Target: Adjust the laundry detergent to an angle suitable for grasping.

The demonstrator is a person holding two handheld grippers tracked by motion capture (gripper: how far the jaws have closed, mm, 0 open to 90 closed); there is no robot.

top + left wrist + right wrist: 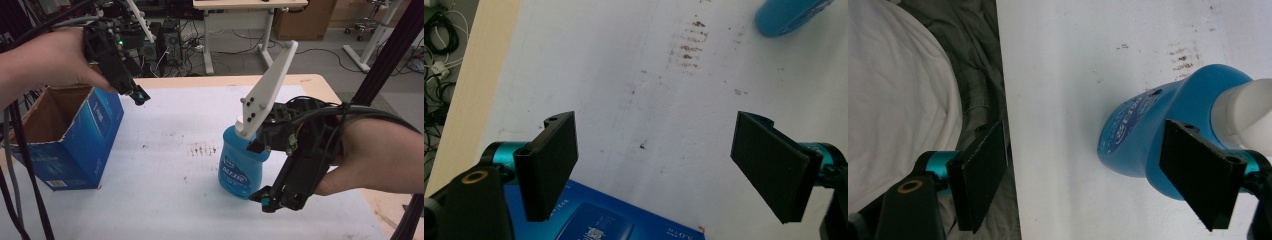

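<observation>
Right now a blue bottle (241,167) with a white cap stands upright a little right of centre in the high view, on the white sheet that covers the tabletop (165,200). Its label faces the lower left of that frame. Pressed close against its right side is the right gripper (267,200), held by a hand that enters from the right edge; the grey three-cornered plate on top of it slants up toward the upper middle of the frame and hides part of the bottle's neck. In the right gripper view the bottle (1148,135) sits in the right half of the frame, its cap at the far right edge. The jaws there stand wide apart and hold nothing: the right-hand jaw overlaps the bottle's body, though contact cannot be judged, and the left-hand jaw hangs over the tabletop's edge, with grey and white cloth below it.

At the upper left of the high view the left gripper (140,95) hovers in the air just above the near corner of an open blue cardboard box (85,145), which stands at the left of the tabletop, well apart from the bottle. In the left gripper view the jaws are spread wide and empty, the box's blue top (604,220) lies at the bottom between them, and the bottle's base (786,15) peeks in at the upper right. Brown specks (689,45) mark the sheet between box and bottle.
</observation>
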